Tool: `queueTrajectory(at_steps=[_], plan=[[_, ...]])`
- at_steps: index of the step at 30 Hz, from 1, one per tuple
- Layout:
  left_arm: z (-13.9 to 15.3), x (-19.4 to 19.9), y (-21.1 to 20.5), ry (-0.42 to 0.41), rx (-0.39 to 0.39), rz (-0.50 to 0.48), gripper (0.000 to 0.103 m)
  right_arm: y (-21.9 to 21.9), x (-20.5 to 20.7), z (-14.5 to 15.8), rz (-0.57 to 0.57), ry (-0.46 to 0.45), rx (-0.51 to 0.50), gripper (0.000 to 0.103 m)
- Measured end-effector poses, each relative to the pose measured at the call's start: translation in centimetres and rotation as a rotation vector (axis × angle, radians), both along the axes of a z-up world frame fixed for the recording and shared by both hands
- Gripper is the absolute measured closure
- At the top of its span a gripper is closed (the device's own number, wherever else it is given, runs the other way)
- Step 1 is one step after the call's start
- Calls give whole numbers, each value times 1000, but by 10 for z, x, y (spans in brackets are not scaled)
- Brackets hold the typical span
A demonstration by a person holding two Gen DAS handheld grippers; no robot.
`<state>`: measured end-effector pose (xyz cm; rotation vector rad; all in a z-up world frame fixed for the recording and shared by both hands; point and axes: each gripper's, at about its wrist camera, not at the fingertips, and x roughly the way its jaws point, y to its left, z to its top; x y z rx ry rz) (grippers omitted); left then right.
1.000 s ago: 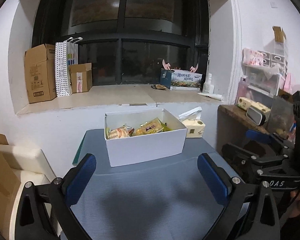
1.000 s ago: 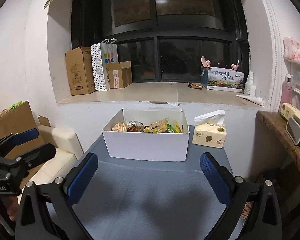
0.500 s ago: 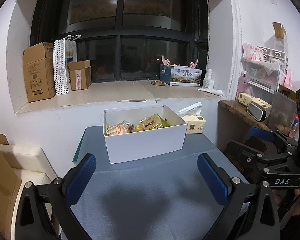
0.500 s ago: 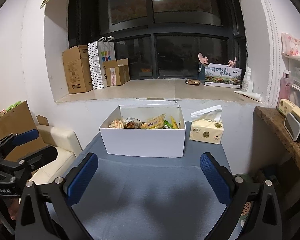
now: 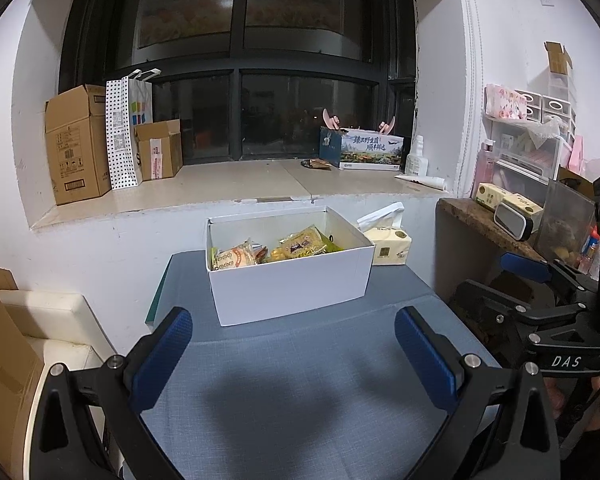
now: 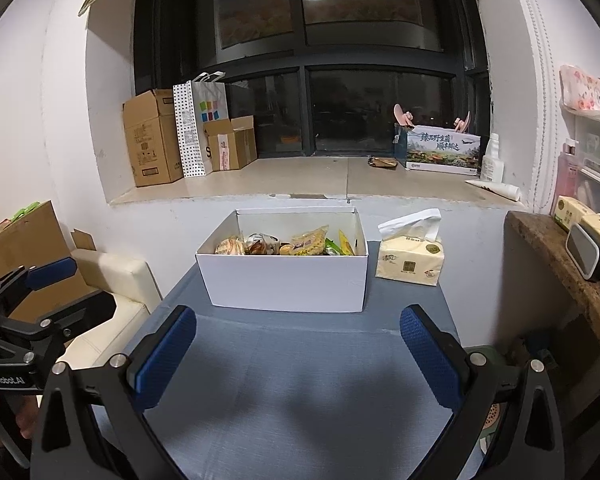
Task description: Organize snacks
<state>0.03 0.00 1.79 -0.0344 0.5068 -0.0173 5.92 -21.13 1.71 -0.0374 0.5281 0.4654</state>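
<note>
Blue-padded left gripper open, empty, over grey table. White box at table's far end, snacks inside; tissues just beside it. Right gripper open, empty too.

Both wrist views toward white box

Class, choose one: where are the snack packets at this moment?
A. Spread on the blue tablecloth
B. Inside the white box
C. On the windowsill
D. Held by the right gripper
B: the snack packets sit inside the open white box, while both grippers hover open and empty.
</note>
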Motion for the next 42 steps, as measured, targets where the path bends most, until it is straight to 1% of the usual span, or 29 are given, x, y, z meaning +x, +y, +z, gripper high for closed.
queueTrajectory(at_steps=[17, 42], plan=[[-4, 3, -1, 15, 7, 7, 0, -1, -1, -1, 2, 6, -3, 0], [-4, 3, -1, 16, 6, -9, 0, 0, 0, -3, 2, 10, -4, 0]])
